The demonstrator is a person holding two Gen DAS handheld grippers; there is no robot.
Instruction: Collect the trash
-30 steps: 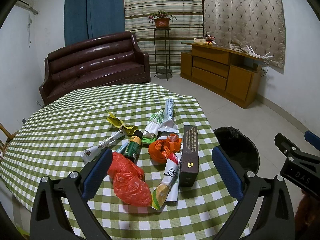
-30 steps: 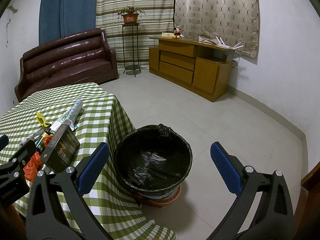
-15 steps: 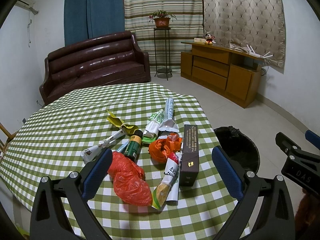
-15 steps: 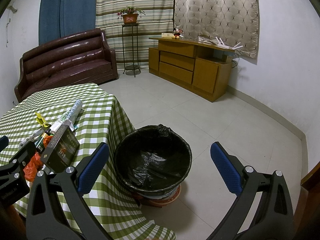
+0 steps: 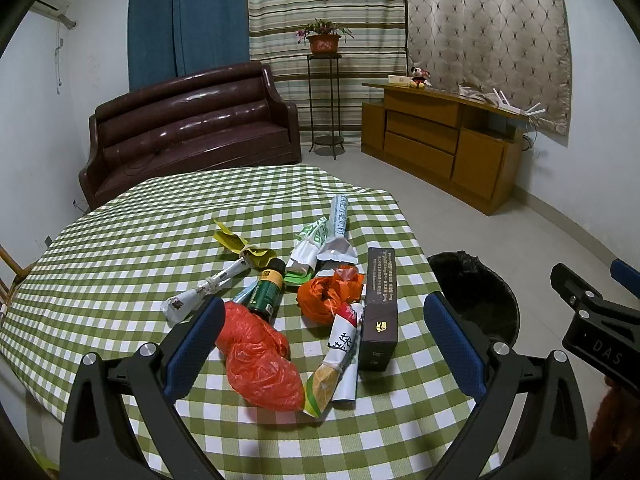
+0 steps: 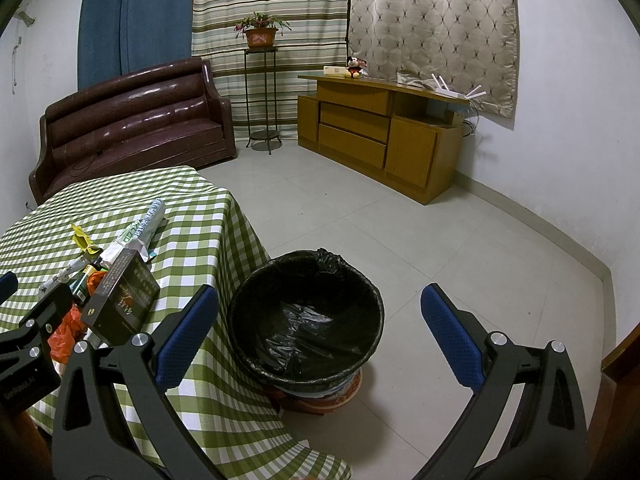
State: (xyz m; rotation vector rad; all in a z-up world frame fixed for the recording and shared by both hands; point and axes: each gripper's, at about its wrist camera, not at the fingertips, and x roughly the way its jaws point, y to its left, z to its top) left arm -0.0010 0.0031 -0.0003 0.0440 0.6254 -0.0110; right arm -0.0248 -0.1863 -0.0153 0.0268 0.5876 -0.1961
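Observation:
Trash lies in a heap on the green checked table (image 5: 140, 240): a red plastic bag (image 5: 260, 364), an orange bag (image 5: 330, 294), a dark box (image 5: 380, 306), a green bottle (image 5: 266, 290), rolled wrappers (image 5: 340, 356) and a yellow wrapper (image 5: 240, 244). My left gripper (image 5: 324, 344) is open and empty, held just above the near side of the heap. My right gripper (image 6: 320, 340) is open and empty, above a black-lined trash bin (image 6: 306, 320) on the floor beside the table. The bin also shows in the left wrist view (image 5: 474, 298).
A brown sofa (image 5: 192, 128) stands behind the table. A wooden cabinet (image 6: 380, 132) and a plant stand (image 6: 262, 92) line the far wall. The tiled floor (image 6: 440, 248) spreads to the right of the bin. The table's edge (image 6: 240, 240) hangs close to the bin.

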